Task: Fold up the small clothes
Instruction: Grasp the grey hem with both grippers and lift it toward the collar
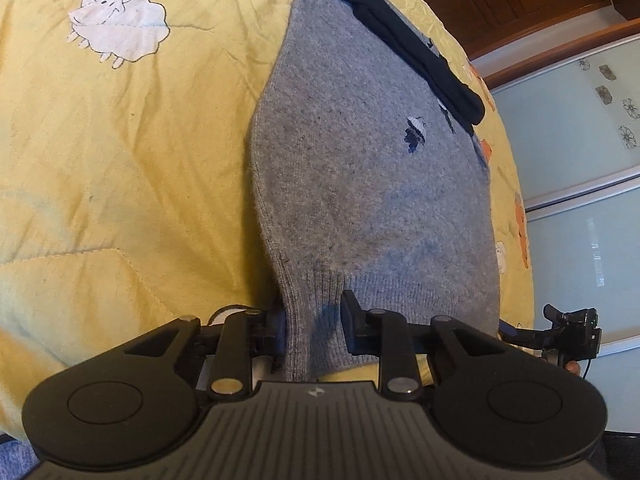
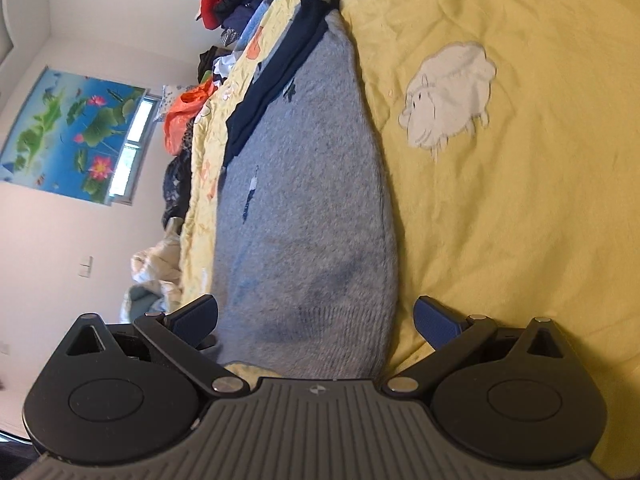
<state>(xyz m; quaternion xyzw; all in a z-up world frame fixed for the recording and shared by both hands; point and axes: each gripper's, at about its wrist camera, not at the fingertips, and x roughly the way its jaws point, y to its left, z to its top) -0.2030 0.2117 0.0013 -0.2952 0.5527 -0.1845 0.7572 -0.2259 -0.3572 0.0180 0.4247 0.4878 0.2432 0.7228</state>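
Left wrist view: the left gripper [image 1: 314,322] has its 2 fingers pinching the ribbed hem of the grey sweater [image 1: 360,152], which lies mid-frame on the yellow quilt [image 1: 120,140]. Right wrist view: the right gripper [image 2: 316,322] fingers are spread wide around the sweater's hem.

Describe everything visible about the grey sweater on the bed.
The grey sweater is a fuzzy knit with a ribbed hem and a small dark embroidered motif. It lies flat and lengthwise on the yellow quilt, hem nearest the cameras. A dark navy garment lies along one side near its far end. The left gripper has bunched hem ribbing between its fingers; the right gripper stands wide open astride the hem, not pinching it.
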